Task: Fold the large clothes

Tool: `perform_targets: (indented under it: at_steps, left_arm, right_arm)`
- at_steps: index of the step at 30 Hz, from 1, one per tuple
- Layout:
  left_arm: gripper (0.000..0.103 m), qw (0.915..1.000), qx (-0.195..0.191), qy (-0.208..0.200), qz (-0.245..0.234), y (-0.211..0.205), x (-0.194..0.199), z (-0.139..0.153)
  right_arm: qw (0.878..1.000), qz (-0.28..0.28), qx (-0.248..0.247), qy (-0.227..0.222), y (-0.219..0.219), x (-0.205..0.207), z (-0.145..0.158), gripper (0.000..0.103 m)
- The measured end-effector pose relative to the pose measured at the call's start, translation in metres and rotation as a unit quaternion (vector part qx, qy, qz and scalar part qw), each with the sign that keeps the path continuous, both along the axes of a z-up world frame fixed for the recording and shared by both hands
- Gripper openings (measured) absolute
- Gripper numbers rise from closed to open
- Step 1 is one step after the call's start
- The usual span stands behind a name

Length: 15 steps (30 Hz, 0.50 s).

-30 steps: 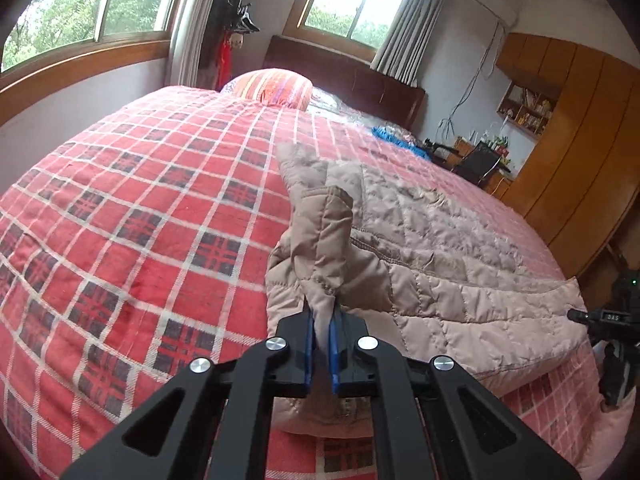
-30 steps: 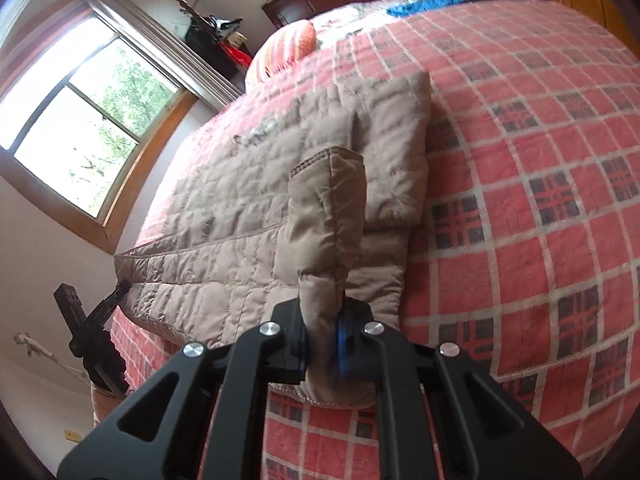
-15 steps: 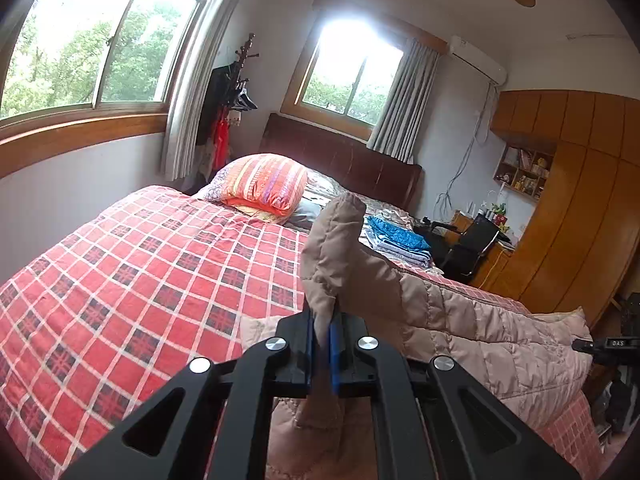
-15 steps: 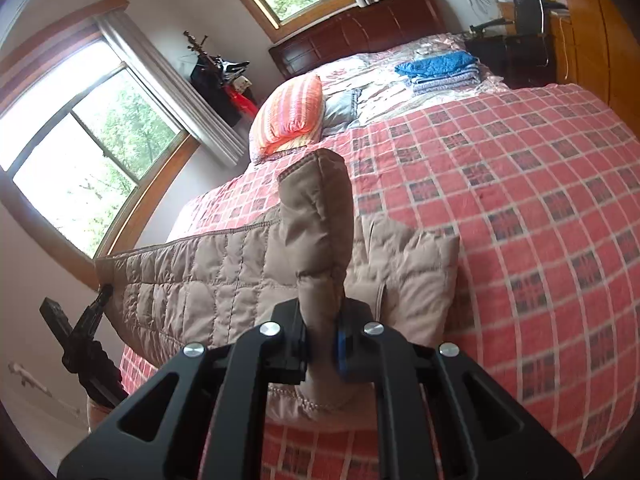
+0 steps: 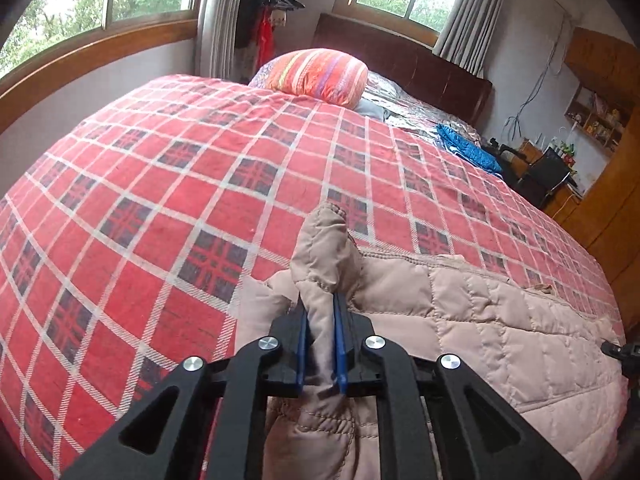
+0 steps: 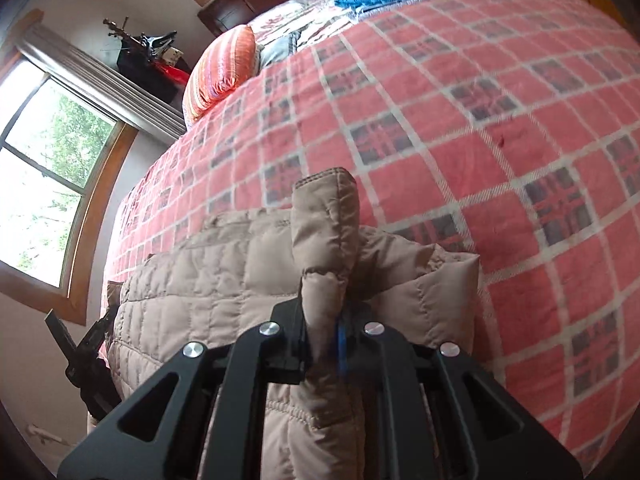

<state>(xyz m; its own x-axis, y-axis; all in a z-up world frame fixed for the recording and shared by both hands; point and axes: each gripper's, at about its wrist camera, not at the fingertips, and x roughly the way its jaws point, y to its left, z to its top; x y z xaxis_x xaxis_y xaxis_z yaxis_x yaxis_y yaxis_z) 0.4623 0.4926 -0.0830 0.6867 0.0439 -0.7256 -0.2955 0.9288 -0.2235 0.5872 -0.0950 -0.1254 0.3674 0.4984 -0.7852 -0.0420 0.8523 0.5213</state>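
Observation:
A beige quilted jacket [image 5: 500,320] lies on the near end of a bed with a red plaid cover [image 5: 180,184]. My left gripper [image 5: 320,340] is shut on a bunched corner of the jacket that sticks up between its blue pads. In the right wrist view the same jacket [image 6: 208,288] spreads to the left, and my right gripper [image 6: 324,336] is shut on another raised corner of it. The other gripper shows as a dark shape at the jacket's far edge [image 6: 84,356].
A striped orange pillow [image 5: 320,74] sits at the head of the bed before a dark headboard [image 5: 404,62]. Folded blue cloth [image 5: 468,150] lies at the far right. A desk chair [image 5: 548,172] and wooden cabinets stand to the right, windows to the left.
Both grippers lifted their jacket corners up off the bed, then brought them back toward the near edge. The far half of the bed cover now shows bare beyond the jacket.

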Motion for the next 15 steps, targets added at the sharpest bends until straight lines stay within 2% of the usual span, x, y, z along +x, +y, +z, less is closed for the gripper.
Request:
perform_targets:
  at_steps: [3, 6, 8, 11, 13, 15]
  left_arm:
    - [0.016, 0.9999, -0.004, 0.010, 0.000, 0.002, 0.001, -0.010]
    - [0.019, 0.9998, 0.004, 0.021, 0.000, -0.003, 0.000, -0.007]
    - [0.020, 0.9996, -0.010, 0.025, -0.006, 0.000, -0.004, 0.001]
    - [0.027, 0.9989, -0.044, 0.013, -0.004, 0.013, -0.021, 0.022]
    - [0.032, 0.9978, -0.065, -0.004, -0.012, 0.020, -0.041, 0.037]
    - [0.037, 0.9977, -0.065, -0.014, -0.018, 0.022, -0.064, 0.046]
  right_arm:
    - [1.000, -0.004, 0.009, 0.010, -0.002, 0.002, -0.013, 0.012]
    - [1.000, -0.010, 0.008, 0.017, -0.003, 0.000, -0.015, 0.016]
    - [1.000, -0.013, 0.006, 0.012, -0.005, -0.009, -0.004, 0.024]
    - [1.000, -0.008, 0.016, -0.014, -0.011, -0.032, 0.023, 0.046]
    - [0.999, -0.001, 0.029, -0.037, -0.015, -0.052, 0.041, 0.048]
    - [0.998, 0.011, 0.042, -0.051, -0.020, -0.076, 0.052, 0.048]
